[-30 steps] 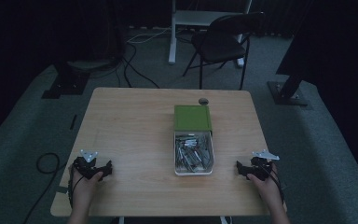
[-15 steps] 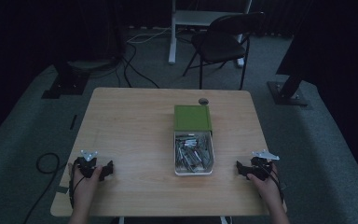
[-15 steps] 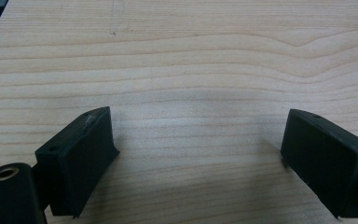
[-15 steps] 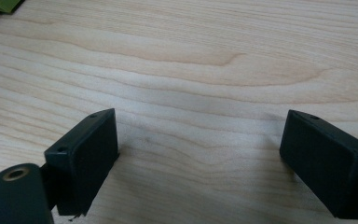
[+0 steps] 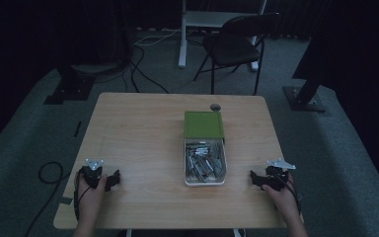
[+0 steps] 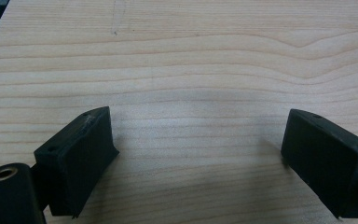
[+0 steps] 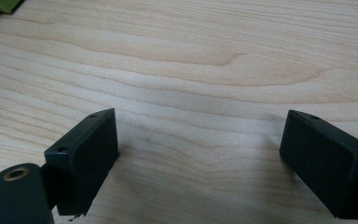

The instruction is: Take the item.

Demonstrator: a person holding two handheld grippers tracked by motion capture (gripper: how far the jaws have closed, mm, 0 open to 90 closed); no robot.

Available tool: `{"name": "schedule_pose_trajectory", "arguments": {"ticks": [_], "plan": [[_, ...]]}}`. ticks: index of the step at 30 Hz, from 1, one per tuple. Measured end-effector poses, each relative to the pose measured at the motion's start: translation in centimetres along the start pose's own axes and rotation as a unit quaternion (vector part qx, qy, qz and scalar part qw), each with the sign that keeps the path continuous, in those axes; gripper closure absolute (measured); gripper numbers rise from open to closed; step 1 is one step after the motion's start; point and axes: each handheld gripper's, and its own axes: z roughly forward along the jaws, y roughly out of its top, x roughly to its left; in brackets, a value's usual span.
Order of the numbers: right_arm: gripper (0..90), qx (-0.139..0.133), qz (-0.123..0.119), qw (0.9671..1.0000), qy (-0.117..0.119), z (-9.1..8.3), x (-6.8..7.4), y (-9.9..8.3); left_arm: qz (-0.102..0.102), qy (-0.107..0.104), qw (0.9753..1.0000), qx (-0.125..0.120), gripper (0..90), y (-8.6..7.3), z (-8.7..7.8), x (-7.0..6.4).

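Dim room, pale wooden counter point(image 5: 138, 128): my left claw point(image 5: 109, 180) and right claw point(image 5: 256, 179) rest near its front corners, jaws spread and empty. Between them, well apart from both, sits the white tray point(image 5: 205, 181) of metal parts, green lid point(image 5: 204, 124) behind it. Nothing is gripped yet; reaching inward to the tray likely comes next.

No legible txt, labels, nos. or signs anywhere in views.

Left gripper point(image 5: 112, 179) and right gripper point(image 5: 254, 178) rest low, jaws spread wide.
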Motion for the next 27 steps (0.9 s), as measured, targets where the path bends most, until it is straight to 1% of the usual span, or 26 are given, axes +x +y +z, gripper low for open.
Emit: {"name": "schedule_pose_trajectory", "arguments": {"ticks": [7, 9, 10, 11, 12, 15, 17, 20, 27], "plan": [[11.6, -0.001, 0.0, 1.0, -0.001, 0.0, 0.0, 0.0, 0.0, 0.0, 1.0, 0.0, 9.9, 0.0, 0.0, 0.0], [11.5, -0.002, 0.005, 1.0, -0.003, -0.1, 0.1, -0.1, -0.001, 0.001, 1.0, 0.0, 9.9, 0.0, 0.0, 0.0], [11.5, -0.001, 0.013, 0.9999, -0.006, -0.2, 0.2, -0.1, -0.002, 0.002, 1.0, 0.0, 9.9, 0.0, 0.0, 0.0], [11.5, -0.001, 0.013, 0.9999, -0.006, -0.2, 0.2, -0.1, -0.002, 0.002, 1.0, 0.0, 9.9, 0.0, 0.0, 0.0], [11.5, 0.0, 0.02, 0.9997, -0.011, -0.2, 0.3, -0.1, -0.006, 0.006, 1.0, -0.001, 9.9, 0.0, 0.1, -0.1], [11.5, 0.0, 0.015, 0.9998, -0.015, -0.2, 0.4, -0.1, -0.009, 0.009, 0.9999, -0.001, 9.9, 0.1, 0.1, -0.2], [11.5, 0.001, 0.015, 0.9998, -0.01, -0.2, 0.6, 0.0, -0.01, 0.01, 0.9999, 0.0, 9.9, 0.1, 0.1, -0.3], [11.6, -0.001, 0.008, 0.9999, -0.01, -0.5, 0.9, 0.1, -0.01, 0.01, 0.9999, 0.0, 9.9, 0.1, 0.1, -0.3], [11.7, -0.009, 0.014, 0.9998, -0.008, -1.4, 1.3, 0.8, -0.009, 0.01, 0.9999, 0.0, 9.9, 0.1, 0.1, -0.3]]}}
